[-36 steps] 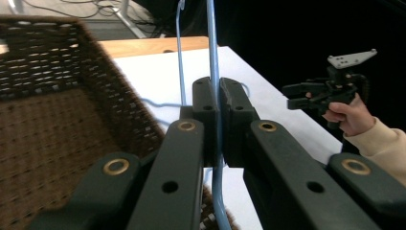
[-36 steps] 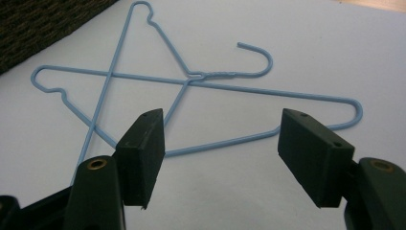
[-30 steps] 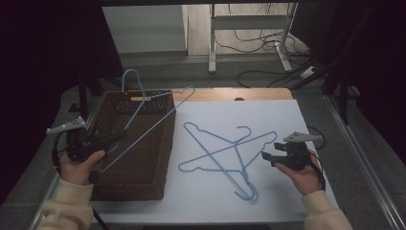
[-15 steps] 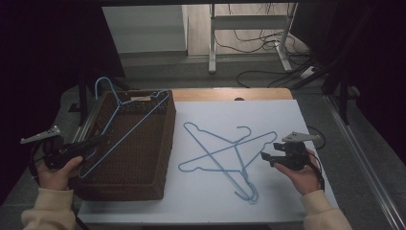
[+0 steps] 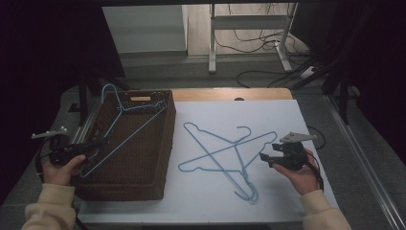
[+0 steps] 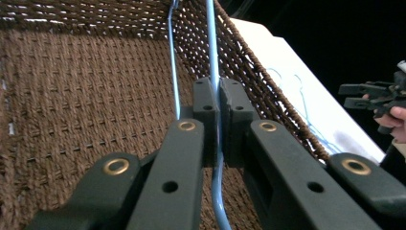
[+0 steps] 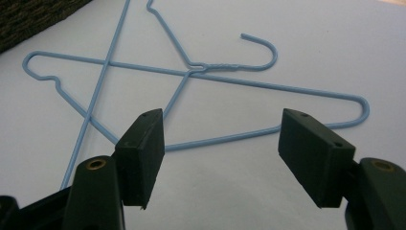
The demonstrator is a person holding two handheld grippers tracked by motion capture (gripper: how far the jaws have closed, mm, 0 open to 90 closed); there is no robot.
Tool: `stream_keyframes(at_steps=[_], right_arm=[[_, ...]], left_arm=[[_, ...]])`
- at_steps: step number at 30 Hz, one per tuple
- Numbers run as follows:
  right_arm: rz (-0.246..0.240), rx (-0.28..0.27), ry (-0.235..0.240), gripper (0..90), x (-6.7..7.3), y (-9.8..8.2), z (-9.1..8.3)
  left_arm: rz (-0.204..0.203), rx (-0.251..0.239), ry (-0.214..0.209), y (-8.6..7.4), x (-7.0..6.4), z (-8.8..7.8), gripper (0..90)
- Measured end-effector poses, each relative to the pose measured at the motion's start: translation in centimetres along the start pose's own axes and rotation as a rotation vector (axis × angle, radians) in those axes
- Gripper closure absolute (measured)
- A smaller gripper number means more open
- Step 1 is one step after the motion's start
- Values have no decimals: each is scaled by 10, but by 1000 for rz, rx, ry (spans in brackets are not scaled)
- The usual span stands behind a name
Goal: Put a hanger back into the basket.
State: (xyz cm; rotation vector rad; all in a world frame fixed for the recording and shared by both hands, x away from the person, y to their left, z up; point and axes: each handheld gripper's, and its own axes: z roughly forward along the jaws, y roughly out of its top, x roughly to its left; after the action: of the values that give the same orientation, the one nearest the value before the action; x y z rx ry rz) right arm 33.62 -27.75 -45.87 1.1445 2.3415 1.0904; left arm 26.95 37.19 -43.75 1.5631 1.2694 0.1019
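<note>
1. One light-blue wire hanger [image 5: 128, 128] lies tilted in the brown wicker basket [image 5: 158, 158]; it is thin, bare metal wire in a triangle with a curled hook.
2. The left gripper [image 5: 95, 144] has its jaws pinched together on the hanger's lower corner, at the basket's near left rim.
3. The hanger's long axis runs from that gripper toward the basket's far side; its hook [image 5: 108, 89] pokes above the far left rim.
4. Two more blue hangers [image 5: 225, 155] lie crossed on the white table [image 5: 287, 110].
5. The right gripper [image 5: 266, 158] hovers beside them, jaws apart, holding nothing.
6. No readable writing is visible.
</note>
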Motion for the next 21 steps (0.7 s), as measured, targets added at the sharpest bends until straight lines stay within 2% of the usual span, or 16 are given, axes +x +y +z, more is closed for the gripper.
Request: stream_keyframes(at_steps=[3,9,11,13,14,15,16,19,21], right_arm=[[2,0,-1,329,-1,0,0],[1,-2,-1,329,-1,0,-1],[2,-1,-2,329,-1,0,-1],[2,0,-2,329,-1,0,-1],[2,1,-1,329,-1,0,-1],[2,1,-1,329,-1,0,-1],[1,0,-1,329,-1,0,-1],[-1,-1,2,328,0,0,-1],[-1,-1,3,328,0,0,-1]], left_arm=[[12,26,9,3,2,3,867],[0,71,33,5,10,13,866],[-1,90,50,5,12,16,866],[-20,93,98,6,16,18,860],[-39,97,147,6,18,18,827],[-43,104,195,7,20,19,751],[-38,108,223,8,22,19,675],[-28,95,287,9,21,17,494],[4,81,302,9,14,13,445]])
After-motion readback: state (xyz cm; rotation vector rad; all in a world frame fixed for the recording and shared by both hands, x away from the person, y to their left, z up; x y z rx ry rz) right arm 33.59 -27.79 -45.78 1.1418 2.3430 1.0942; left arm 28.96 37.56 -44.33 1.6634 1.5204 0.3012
